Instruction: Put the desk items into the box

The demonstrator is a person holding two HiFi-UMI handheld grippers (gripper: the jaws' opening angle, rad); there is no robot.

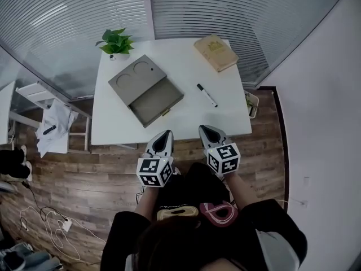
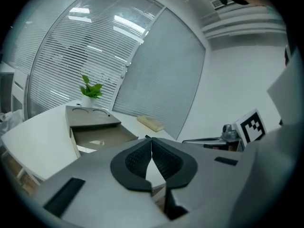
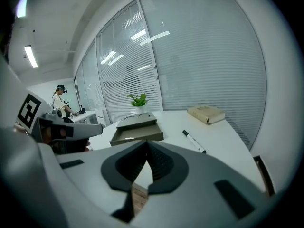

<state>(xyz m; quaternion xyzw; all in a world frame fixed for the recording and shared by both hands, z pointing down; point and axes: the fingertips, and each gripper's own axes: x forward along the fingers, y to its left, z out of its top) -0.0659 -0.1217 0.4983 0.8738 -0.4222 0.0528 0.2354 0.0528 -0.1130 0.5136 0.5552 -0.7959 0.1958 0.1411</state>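
On the white table [image 1: 113,126] lies a grey-brown box [image 1: 145,89] with its drawer pulled out and empty. A black-and-white marker [image 1: 207,95] lies to its right, and a tan book [image 1: 216,52] sits at the far right corner. My left gripper [image 1: 165,133] and right gripper [image 1: 206,129] hover side by side at the table's near edge, both shut with nothing held. The left gripper view shows its jaws [image 2: 151,139] closed, the box [image 2: 92,127] and the book [image 2: 150,123] ahead. In the right gripper view, beyond its closed tips [image 3: 146,141], are the box [image 3: 137,129], marker [image 3: 194,141] and book [image 3: 206,113].
A potted plant [image 1: 117,43] stands at the table's far left corner. Glass walls with blinds run behind the table. A small bin [image 1: 251,103] sits by its right side. A white stool with cloth [image 1: 53,123] stands left, and cables [image 1: 45,224] lie on the wooden floor.
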